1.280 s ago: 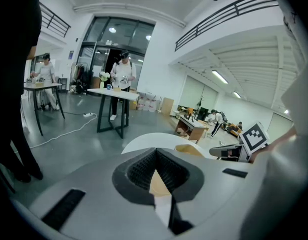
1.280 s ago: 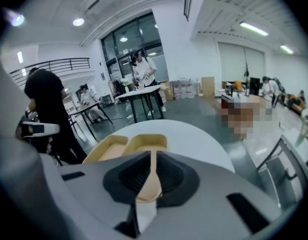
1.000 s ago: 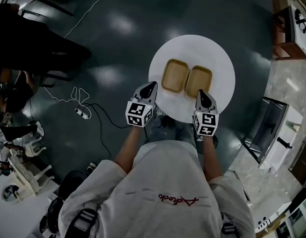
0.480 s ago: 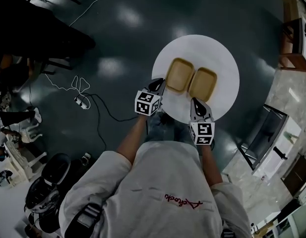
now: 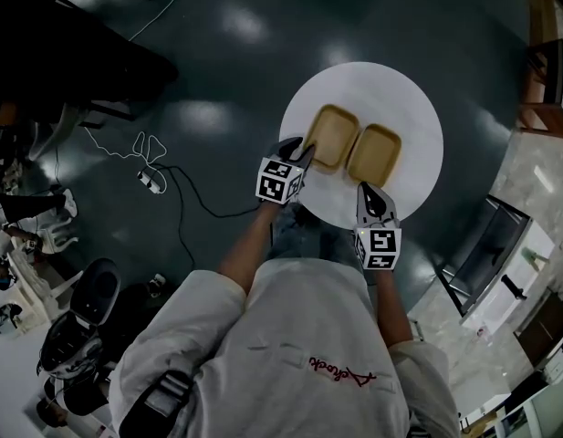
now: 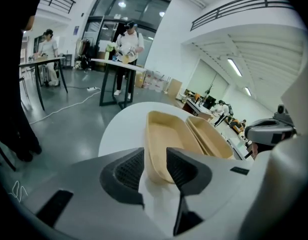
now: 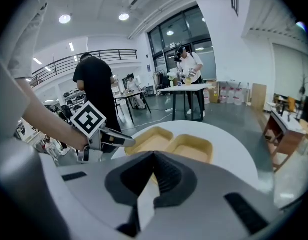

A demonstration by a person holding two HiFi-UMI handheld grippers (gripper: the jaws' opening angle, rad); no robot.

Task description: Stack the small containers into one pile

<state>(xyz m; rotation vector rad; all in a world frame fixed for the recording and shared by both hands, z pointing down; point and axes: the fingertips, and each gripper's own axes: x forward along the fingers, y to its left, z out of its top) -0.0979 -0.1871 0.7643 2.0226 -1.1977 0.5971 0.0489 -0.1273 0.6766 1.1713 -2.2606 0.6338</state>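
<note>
Small containers, two shallow tan ones, lie side by side on a round white table (image 5: 409,99) at the upper centre of the head view, long sides touching and not yet stacked. The left container (image 5: 331,137) has my left tongs (image 5: 304,147) at its near end. Their jaws are opening, with the container's near rim standing between them and neither pad pressing on it. I judge this placing is for taking that rim and lifting the container into the right container (image 5: 373,154). My right tongs (image 5: 370,192) are pressed together with nothing between the jaws. They hover over the table's near edge, just short of the right container, probably kept back so the left has room. The tabletop looks smooth and flat and carries only the two containers. Around it is a dark, glossy floor (image 5: 217,80) reflecting ceiling lights, with a thin white cable (image 5: 144,153) looping at the left of the frame. In the upper left of the left gripper view, a person (image 6: 128,39) stands at a tall work table in a bright open hall.
</note>
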